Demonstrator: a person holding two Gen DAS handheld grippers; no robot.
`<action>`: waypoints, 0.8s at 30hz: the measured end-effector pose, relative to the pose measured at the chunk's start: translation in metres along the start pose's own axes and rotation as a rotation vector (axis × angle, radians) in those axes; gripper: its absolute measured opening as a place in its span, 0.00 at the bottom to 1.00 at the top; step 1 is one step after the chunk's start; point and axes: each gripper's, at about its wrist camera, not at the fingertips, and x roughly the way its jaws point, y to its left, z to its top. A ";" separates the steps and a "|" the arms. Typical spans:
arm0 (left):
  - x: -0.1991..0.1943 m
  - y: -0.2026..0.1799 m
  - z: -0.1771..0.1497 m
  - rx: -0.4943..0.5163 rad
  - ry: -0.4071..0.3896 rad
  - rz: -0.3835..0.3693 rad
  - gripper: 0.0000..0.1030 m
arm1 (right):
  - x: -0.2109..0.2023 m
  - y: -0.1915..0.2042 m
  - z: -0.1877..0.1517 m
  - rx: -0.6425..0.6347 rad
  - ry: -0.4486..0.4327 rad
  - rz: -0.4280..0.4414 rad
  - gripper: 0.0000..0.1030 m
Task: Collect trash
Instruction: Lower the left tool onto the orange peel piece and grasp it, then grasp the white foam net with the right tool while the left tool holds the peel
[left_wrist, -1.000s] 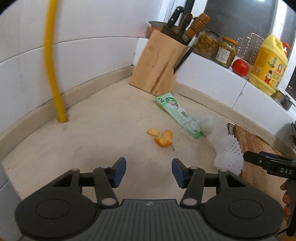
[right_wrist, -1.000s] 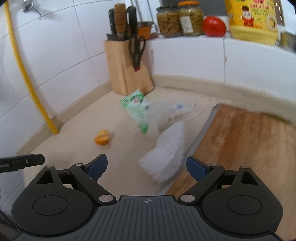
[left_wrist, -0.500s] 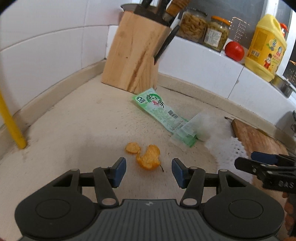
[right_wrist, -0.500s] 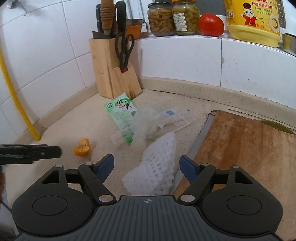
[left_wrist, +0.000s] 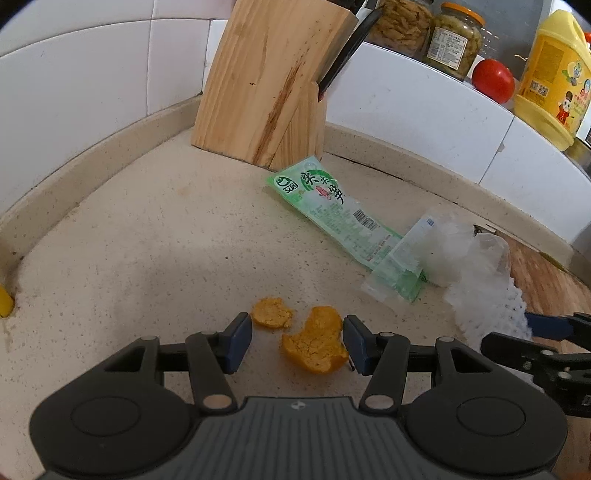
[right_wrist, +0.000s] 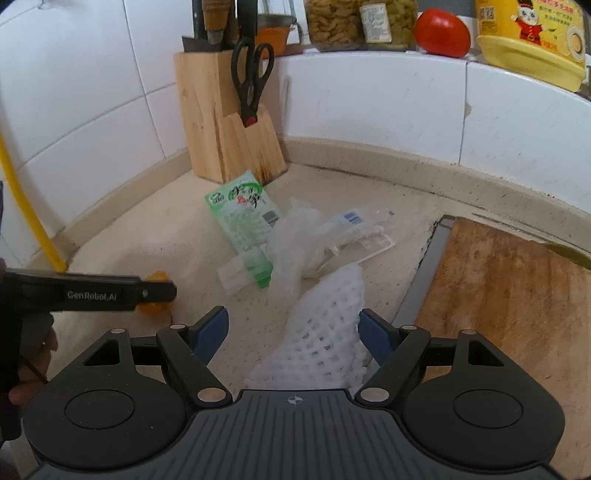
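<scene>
At the far left a yellow pipe (right_wrist: 22, 192) rises along the white tiled wall. The left gripper (left_wrist: 297, 341) hangs low over the speckled beige table (left_wrist: 147, 240), its jaws part open with nothing clamped; the larger orange peel piece (left_wrist: 314, 341) lies on the table between the two blue pads, close to the right-hand pad, though actual contact cannot be confirmed. A smaller orange peel piece (left_wrist: 271, 313) lies just beyond the left-hand pad. A wooden knife block (right_wrist: 225, 129) stands in the corner, with black-handled scissors (right_wrist: 251, 81) in a front slot. A green snack wrapper (right_wrist: 243, 225) lies flat in front of the block, one end just beside its base. A crumpled clear plastic bag (right_wrist: 306, 240) overlaps the near end of the wrapper. A white foam fruit net (right_wrist: 325, 332) lies on the table touching the bag, with its near end between the pads of the right gripper (right_wrist: 293, 334). The right gripper jaws are closing around the net but stand clear of it on both sides. A wooden cutting board (right_wrist: 509, 295) lies to the right of the net. On the tiled ledge behind stand two glass jars (left_wrist: 456, 38), a tomato (right_wrist: 441, 33) and a yellow bottle (left_wrist: 557, 74).
</scene>
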 end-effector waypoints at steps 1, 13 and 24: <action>-0.001 -0.001 0.000 0.005 0.006 -0.003 0.46 | 0.002 0.001 0.000 -0.003 0.011 0.004 0.71; -0.019 -0.007 -0.014 -0.014 0.035 -0.048 0.07 | -0.006 0.004 -0.005 0.062 0.070 0.070 0.17; -0.047 -0.007 -0.033 0.007 0.068 -0.082 0.07 | -0.031 0.012 -0.018 0.083 0.107 0.166 0.14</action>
